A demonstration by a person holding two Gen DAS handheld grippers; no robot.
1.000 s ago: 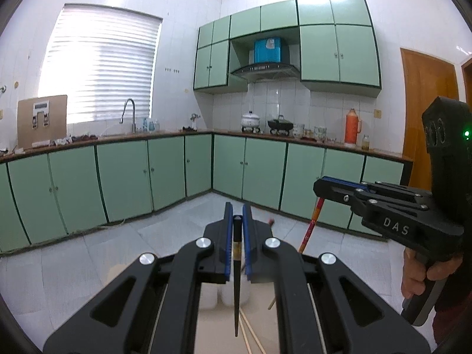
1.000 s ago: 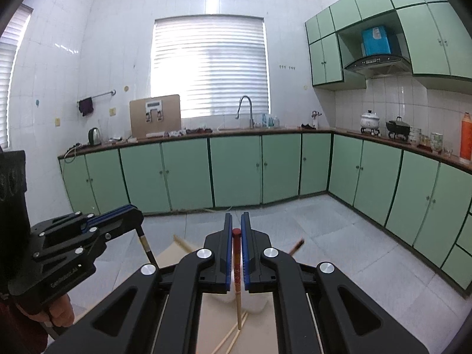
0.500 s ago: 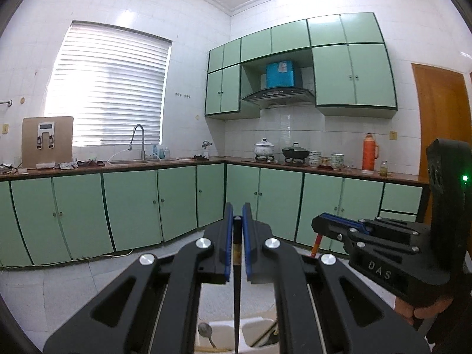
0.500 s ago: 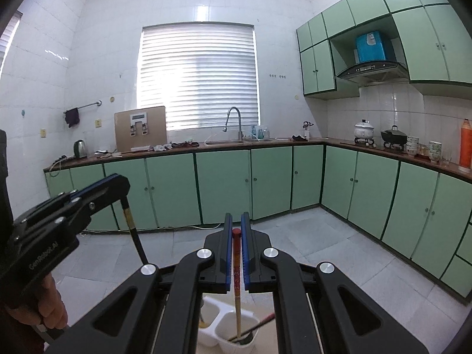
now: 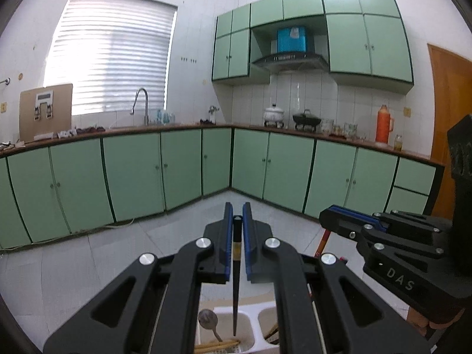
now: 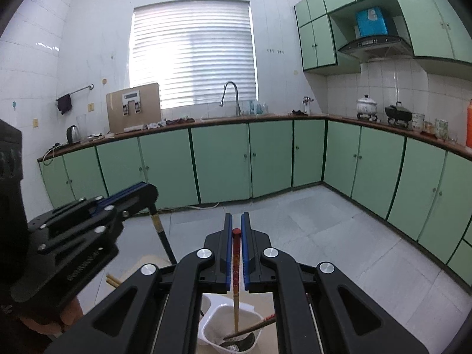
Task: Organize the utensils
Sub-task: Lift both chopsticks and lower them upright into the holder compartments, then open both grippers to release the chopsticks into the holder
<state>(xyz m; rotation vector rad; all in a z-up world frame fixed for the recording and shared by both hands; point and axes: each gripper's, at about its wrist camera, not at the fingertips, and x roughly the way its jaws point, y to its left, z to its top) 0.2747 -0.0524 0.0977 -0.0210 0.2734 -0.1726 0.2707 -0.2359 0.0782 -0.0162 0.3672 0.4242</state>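
Note:
My left gripper is shut on a black chopstick that hangs point down over the left compartment of a white utensil holder. A metal spoon and wooden chopsticks lie in that compartment. My right gripper is shut on a red-topped wooden chopstick, whose tip reaches into a white compartment that holds another chopstick. Each gripper shows in the other's view: the right gripper and the left gripper.
Green kitchen cabinets line the walls behind a tiled floor. Loose wooden chopsticks lie on the wooden table near the holder. A sink tap and a cutting board stand on the counter.
Both grippers tilted up and then down a little while holding their chopsticks. The utensil holder has come into view beneath them, and both chopstick tips now hang over its compartments.

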